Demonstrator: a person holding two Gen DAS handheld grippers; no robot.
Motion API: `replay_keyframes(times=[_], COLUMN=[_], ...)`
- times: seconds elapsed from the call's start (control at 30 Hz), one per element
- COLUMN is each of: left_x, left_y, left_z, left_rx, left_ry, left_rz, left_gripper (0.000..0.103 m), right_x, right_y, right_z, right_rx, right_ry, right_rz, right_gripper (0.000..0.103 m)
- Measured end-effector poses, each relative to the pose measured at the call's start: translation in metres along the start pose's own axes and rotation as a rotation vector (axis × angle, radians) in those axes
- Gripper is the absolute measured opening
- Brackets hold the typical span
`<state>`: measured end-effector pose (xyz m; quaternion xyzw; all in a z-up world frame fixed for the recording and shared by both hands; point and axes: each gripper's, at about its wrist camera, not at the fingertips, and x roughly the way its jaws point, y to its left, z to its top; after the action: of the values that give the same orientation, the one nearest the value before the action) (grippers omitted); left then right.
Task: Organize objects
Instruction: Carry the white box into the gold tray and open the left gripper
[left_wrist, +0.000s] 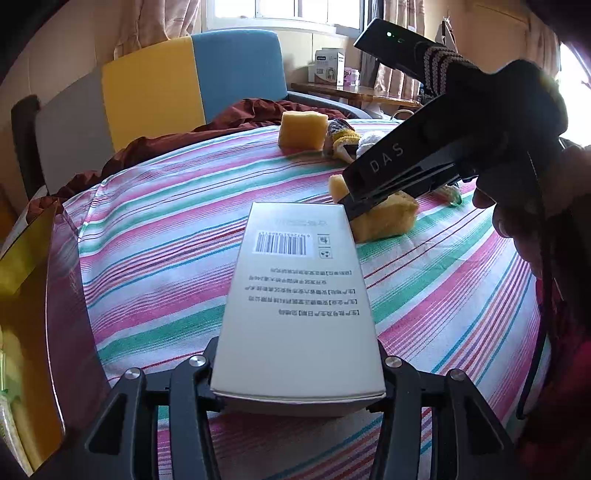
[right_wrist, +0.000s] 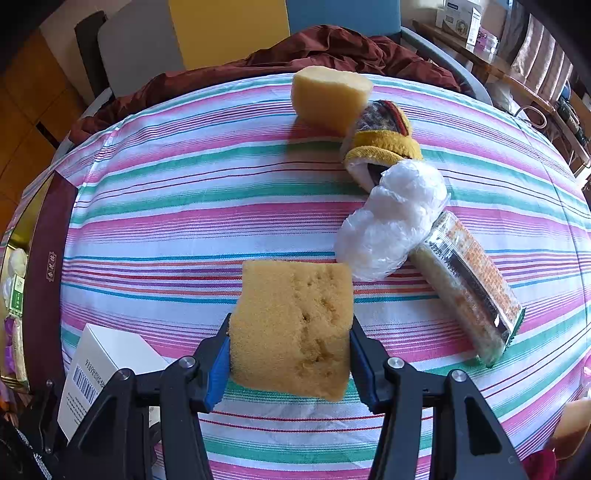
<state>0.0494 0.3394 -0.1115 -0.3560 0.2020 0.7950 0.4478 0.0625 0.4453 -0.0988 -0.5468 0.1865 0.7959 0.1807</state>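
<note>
— Sponge in your right gripper: porous, yellow, blocky, clamped between both fingers just above the striped cloth?

— Yes. Your left gripper is closed on a smooth white carton, barcode up. Bare cloth lies leftward, up to the maroon box at the edge.

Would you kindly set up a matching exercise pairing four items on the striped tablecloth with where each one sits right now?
Items:
1. white box
2. near sponge
3. far sponge
4. plastic wad

Places:
A. lying between the knitted item and the snack packet
B. between the left tool's fingers
C. at the table's far edge, ungripped
D. between the right tool's fingers

Pairs: 1-B, 2-D, 3-C, 4-A
</note>
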Motion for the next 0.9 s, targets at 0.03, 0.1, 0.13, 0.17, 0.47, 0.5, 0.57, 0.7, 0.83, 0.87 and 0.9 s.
replay_keyframes(times=[0.03, 0.1, 0.13, 0.17, 0.47, 0.5, 0.57, 0.7, 0.83, 0.87, 0.9], left_x=[-0.003, -0.008, -0.012, -0.018, -0.097, -0.101, -0.106, -0.104, -0.086, -0.082, -0.077], left_y=[-0.001, -0.002, -0.002, -0.002, 0.065, 0.081, 0.12, 0.195, 0.262, 0.274, 0.287], left_z=[-0.002, -0.002, -0.003, -0.003, 0.028, 0.031, 0.031, 0.02, 0.003, -0.002, -0.006], left_rx=[0.007, 0.002, -0.003, -0.009, -0.196, -0.231, -0.32, -0.476, -0.617, -0.651, -0.684], left_ry=[0.003, 0.017, 0.02, 0.012, -0.127, -0.124, -0.108, -0.045, 0.049, 0.066, 0.082], left_rz=[0.007, 0.019, 0.017, 0.008, 0.027, 0.046, 0.087, 0.184, 0.244, 0.247, 0.252], left_gripper=[0.051, 0.05, 0.05, 0.05, 0.051, 0.051, 0.051, 0.051, 0.051, 0.051, 0.051], right_x=[0.0, 0.0, 0.0, 0.0, 0.001, 0.001, -0.001, 0.002, 0.001, 0.001, 0.002], right_y=[0.001, 0.001, 0.0, 0.002, 0.003, 0.003, 0.003, 0.009, 0.008, 0.008, 0.008], right_z=[0.001, 0.001, 0.001, 0.001, 0.002, 0.002, 0.0, 0.001, 0.001, 0.001, 0.002], right_rx=[-0.002, -0.006, -0.009, -0.014, -0.042, -0.043, -0.048, -0.059, -0.06, -0.058, -0.057], right_ry=[0.0, -0.002, -0.004, -0.006, -0.016, -0.017, -0.019, -0.021, -0.021, -0.021, -0.021], right_rz=[-0.001, -0.004, -0.006, -0.009, -0.035, -0.036, -0.042, -0.054, -0.054, -0.054, -0.054], right_gripper=[0.056, 0.056, 0.056, 0.056, 0.056, 0.056, 0.056, 0.056, 0.056, 0.056, 0.056])
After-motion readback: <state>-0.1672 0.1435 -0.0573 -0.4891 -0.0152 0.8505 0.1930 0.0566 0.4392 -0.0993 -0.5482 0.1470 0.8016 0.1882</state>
